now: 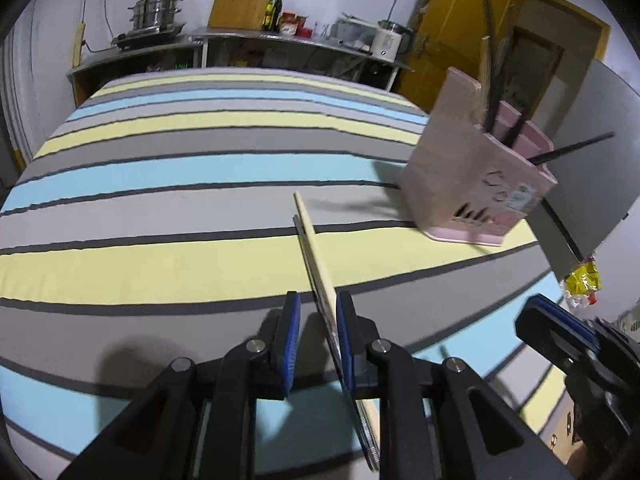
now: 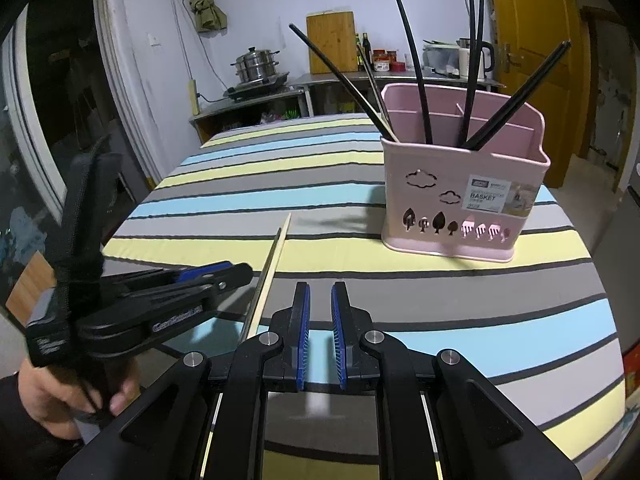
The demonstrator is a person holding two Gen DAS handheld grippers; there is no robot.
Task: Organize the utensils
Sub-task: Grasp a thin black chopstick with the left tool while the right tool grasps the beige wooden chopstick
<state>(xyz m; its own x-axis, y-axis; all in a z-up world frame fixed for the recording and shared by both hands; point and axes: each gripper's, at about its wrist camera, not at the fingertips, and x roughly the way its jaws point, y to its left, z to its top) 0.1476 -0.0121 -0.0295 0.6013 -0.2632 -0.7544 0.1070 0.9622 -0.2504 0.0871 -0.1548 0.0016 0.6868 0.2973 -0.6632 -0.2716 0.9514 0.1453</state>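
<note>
1. Two chopsticks (image 1: 316, 264), one pale and one grey, lie between the spread pads of the left gripper (image 1: 316, 344); they lean on one pad only, so nothing pinches them.
2. Their far tips point over the striped counter (image 1: 180, 240) toward the pink basket (image 2: 460, 200), which stands well apart and already holds black chopsticks (image 2: 416, 80).
3. Held this loosely, the pair could slide out or separate if lifted before the pads close.
4. Nothing sits between the narrowly parted pads of the right gripper (image 2: 320, 332).
</note>
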